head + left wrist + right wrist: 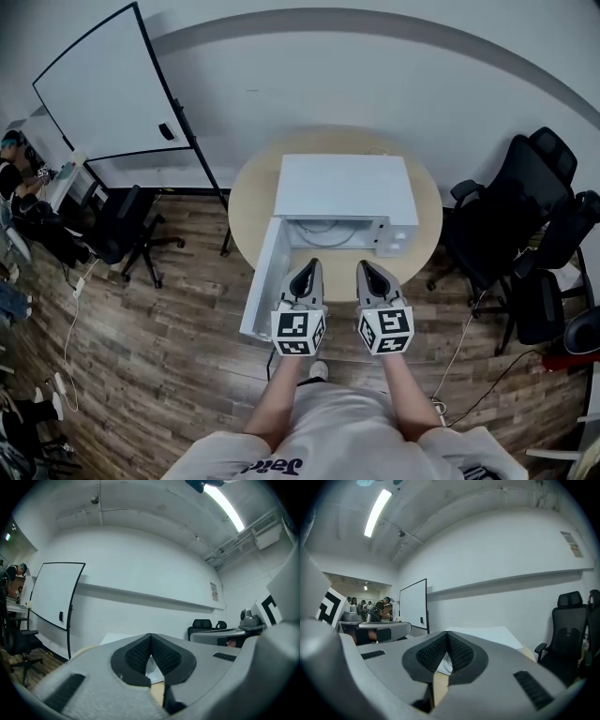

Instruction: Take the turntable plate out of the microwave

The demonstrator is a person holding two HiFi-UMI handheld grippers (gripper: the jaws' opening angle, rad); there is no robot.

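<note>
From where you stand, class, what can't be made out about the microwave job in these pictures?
- Turntable plate: head view, the microwave roof covers most of the cavity; no plate can be told.
- Cavity: both gripper views, shut left tongs and right tongs block it.
- Control panel markings: head view, too small.

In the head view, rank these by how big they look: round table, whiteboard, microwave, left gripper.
Largest, the round table.
Next, the whiteboard and the microwave, too alike to rank.
Smallest, the left gripper, despite being nearest the camera.
</note>
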